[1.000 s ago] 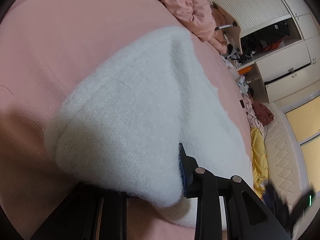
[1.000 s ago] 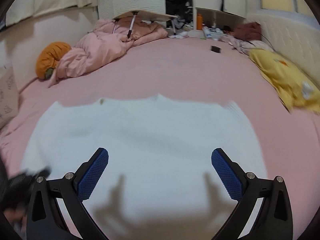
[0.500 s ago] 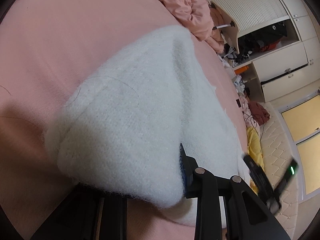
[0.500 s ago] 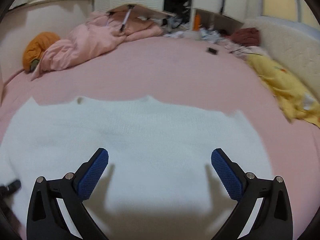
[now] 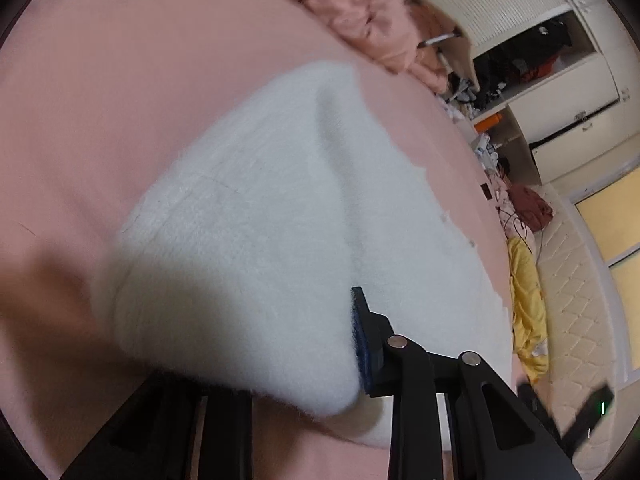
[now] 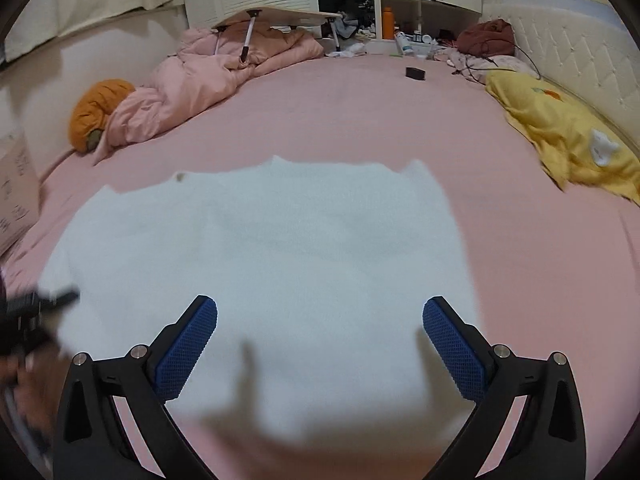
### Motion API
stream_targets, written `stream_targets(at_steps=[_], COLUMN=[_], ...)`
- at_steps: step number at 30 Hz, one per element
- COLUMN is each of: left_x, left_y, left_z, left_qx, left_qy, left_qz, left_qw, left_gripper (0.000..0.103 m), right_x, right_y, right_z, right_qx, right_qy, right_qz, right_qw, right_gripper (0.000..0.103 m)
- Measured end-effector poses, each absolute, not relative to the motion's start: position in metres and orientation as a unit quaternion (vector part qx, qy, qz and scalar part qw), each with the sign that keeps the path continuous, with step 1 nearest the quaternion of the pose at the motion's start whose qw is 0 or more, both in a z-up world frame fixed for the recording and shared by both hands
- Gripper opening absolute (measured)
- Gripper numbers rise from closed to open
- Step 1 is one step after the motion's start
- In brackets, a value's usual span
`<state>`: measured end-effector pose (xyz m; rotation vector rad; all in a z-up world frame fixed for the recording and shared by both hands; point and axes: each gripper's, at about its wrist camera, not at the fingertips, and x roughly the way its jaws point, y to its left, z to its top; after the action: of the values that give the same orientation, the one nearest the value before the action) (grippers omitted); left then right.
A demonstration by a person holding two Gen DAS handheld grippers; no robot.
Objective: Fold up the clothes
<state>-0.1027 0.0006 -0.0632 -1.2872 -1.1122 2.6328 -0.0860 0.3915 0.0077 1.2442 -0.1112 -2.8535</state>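
item: white fluffy knit garment (image 6: 264, 264), spread flat on pink bed sheet (image 6: 360, 120), centre of bed, near side. far edge uneven w/ small peaks.

left gripper (image 5: 320, 360): clamped on one corner/edge of the white garment. fabric bunched thick between the jaws, raised off the sheet and draping over the near finger; only one blue pad edge visible, other finger hidden under fabric. jaws have just been closing a bit further, fabric between them. in right wrist view left gripper shows as dark blur at garment's left edge (image 6: 36, 308).

right gripper (image 6: 320, 340): jaws wide apart, nothing between the blue ribbed pads (image 6: 188, 344), hanging over near part of garment; contact w/ fabric can't be told. its shadow falls on the fabric.

surroundings: crumpled pink duvet (image 6: 208, 76) far left w/ folding lap table (image 6: 280, 16) resting on it; orange cushion (image 6: 98, 112) beside duvet; yellow blanket (image 6: 560, 132) at right by cream quilted headboard (image 6: 560, 44); small black box (image 6: 416, 73) on sheet far side; white wardrobe (image 5: 560, 100) w/ clutter beyond. both views part blurred.
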Motion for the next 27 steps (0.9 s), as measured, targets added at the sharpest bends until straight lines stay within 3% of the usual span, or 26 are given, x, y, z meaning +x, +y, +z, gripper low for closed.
stream_targets(at_steps=[5,13,18,22,27], left_x=[-0.101,-0.118,-0.115,-0.105,-0.062], left_y=[0.035,0.099,0.185,0.263,0.357], left_z=[-0.016,0.038,0.069,0.07,0.014], left_qx=[-0.381,-0.356,-0.312,-0.287,-0.266], left_qy=[-0.269,-0.136,0.004,0.116,0.32], left_qz=[0.884,0.923,0.95,0.95,0.901], left_qw=[-0.032,-0.055,-0.014,0.038,0.121], left_gripper=[0.02,0.016,0.015,0.015,0.015], right_x=[-0.032,-0.038,-0.033,-0.029,-0.033], right_y=[0.439,0.503,0.541,0.572,0.607], right_z=[-0.001,0.014,0.022,0.025,0.005], right_qx=[0.39,0.353,0.328,0.312,0.314], right_qy=[-0.074,-0.198,-0.256,-0.314,-0.439], right_qz=[-0.918,-0.914,-0.908,-0.895,-0.842], right_qw=[0.004,-0.037,-0.05,-0.055,-0.004], right_gripper=[0.103,0.103,0.103,0.103,0.103])
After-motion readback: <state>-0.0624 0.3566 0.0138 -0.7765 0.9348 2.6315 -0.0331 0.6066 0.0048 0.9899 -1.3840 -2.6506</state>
